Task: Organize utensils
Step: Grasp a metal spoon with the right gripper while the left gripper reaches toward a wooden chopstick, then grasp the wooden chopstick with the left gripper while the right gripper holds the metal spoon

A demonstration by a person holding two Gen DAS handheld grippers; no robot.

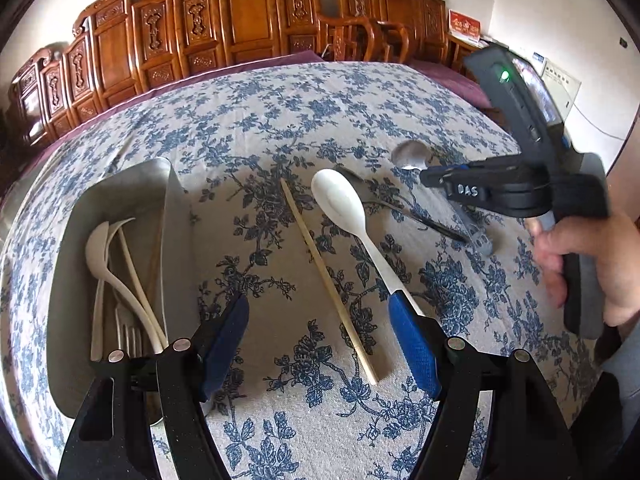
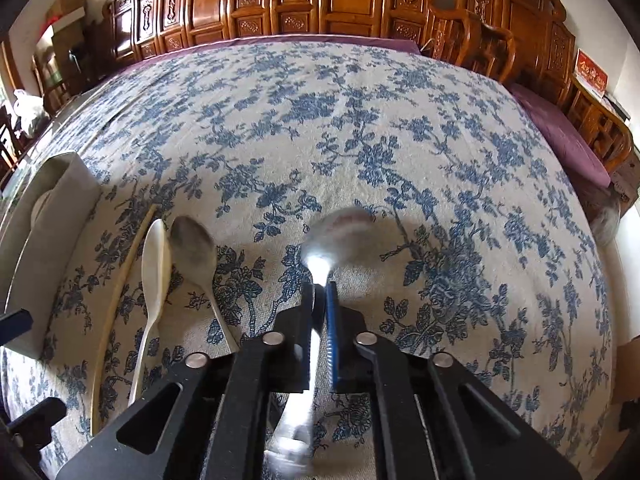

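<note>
A metal tray [image 1: 176,216] at the left holds several utensils: white spoons, a fork, chopsticks. On the floral cloth lie a single chopstick [image 1: 326,276], a white spoon [image 1: 344,208] and a dark metal spoon [image 1: 416,216]. My left gripper [image 1: 320,336] is open low over the chopstick, its right pad by the white spoon's handle. My right gripper [image 2: 320,296] is shut on a shiny metal spoon [image 2: 340,224], held above the cloth; it shows in the left wrist view [image 1: 436,176] with the spoon bowl [image 1: 412,154]. The right wrist view shows the white spoon [image 2: 154,276], the dark spoon [image 2: 194,248] and the tray [image 2: 40,220].
The table is covered by a blue floral cloth [image 2: 360,128] over a purple one. Carved wooden chairs and screens [image 1: 240,20] stand behind the far edge. A wall with a panel [image 1: 560,84] is at the right.
</note>
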